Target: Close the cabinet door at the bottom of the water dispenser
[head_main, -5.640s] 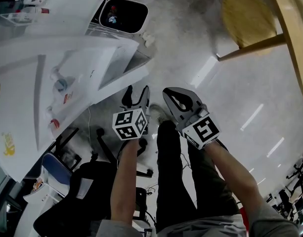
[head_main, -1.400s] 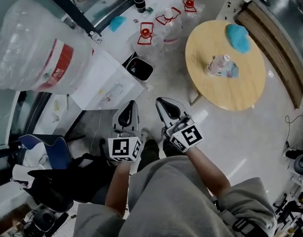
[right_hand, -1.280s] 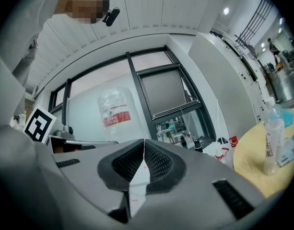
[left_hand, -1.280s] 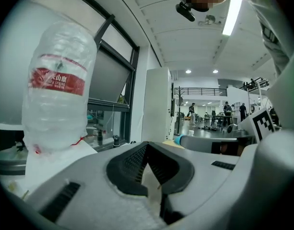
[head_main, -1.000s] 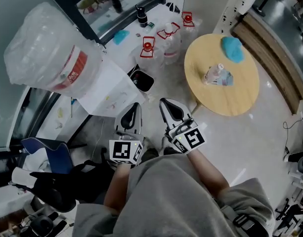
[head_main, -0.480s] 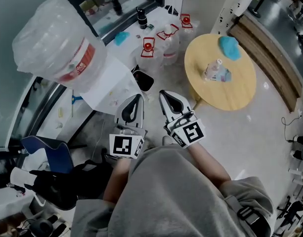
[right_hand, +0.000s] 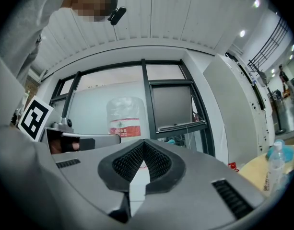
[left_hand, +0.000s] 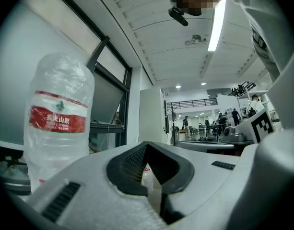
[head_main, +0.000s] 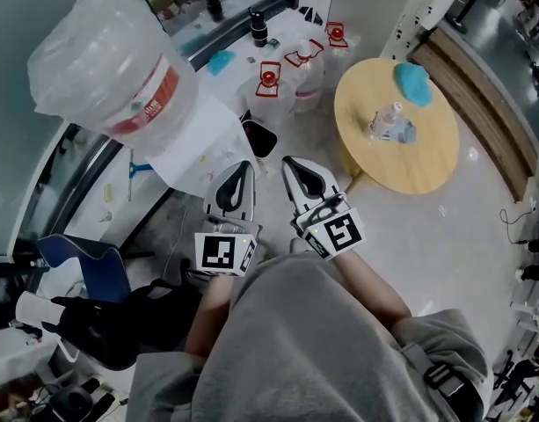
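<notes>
"Between your jaws, what?"

"Nothing. My left gripper [head_main: 244, 167] and right gripper [head_main: 292, 162] are both clenched shut, side by side above the pale glossy floor [head_main: 462, 227]."

"And the room?"

"Round wooden table [head_main: 427, 161] to my right, a dark window frame [right_hand: 144, 80] ahead."

"The dispenser?"

"The white water dispenser [head_main: 194, 139] is just front-left of my left gripper, with a big bottle [head_main: 111, 55] on top. Its cabinet door I cannot see."
</notes>
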Demonstrator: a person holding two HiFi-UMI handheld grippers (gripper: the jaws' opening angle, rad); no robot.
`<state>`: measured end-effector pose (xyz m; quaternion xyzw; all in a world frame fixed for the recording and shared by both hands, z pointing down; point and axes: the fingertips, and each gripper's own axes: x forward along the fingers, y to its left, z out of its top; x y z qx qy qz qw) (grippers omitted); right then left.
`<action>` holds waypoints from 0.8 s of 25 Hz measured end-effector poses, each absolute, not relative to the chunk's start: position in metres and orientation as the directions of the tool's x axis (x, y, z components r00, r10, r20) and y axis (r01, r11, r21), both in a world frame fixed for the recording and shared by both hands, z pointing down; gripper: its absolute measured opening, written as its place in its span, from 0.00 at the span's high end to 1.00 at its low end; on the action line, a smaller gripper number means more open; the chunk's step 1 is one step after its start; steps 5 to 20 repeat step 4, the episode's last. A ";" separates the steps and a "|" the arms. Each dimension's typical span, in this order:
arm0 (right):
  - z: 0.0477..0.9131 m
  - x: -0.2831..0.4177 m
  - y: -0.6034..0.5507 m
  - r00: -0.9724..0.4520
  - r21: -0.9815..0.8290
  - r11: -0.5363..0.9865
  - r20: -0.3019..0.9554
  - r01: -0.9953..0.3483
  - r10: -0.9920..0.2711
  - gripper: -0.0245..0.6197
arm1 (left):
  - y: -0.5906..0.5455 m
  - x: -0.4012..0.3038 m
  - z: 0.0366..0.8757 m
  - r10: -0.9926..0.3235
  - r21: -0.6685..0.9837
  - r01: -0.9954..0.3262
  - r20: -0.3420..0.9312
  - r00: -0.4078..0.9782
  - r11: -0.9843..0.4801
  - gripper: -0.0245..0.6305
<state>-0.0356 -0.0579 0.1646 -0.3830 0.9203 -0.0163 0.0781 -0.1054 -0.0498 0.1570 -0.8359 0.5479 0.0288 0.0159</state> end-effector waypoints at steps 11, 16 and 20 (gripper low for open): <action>0.173 -0.039 -0.056 -0.694 -0.101 0.704 -0.120 -0.703 -0.710 0.95 | -0.050 -0.117 0.160 -0.924 0.021 -0.925 -0.070 0.377 -0.379 0.95; 0.173 -0.039 -0.056 -0.694 -0.101 0.704 -0.120 -0.703 -0.710 0.95 | -0.050 -0.117 0.160 -0.924 0.021 -0.925 -0.070 0.377 -0.379 0.95; 0.173 -0.039 -0.056 -0.694 -0.101 0.704 -0.120 -0.703 -0.710 0.95 | -0.050 -0.117 0.160 -0.924 0.021 -0.925 -0.070 0.377 -0.379 0.95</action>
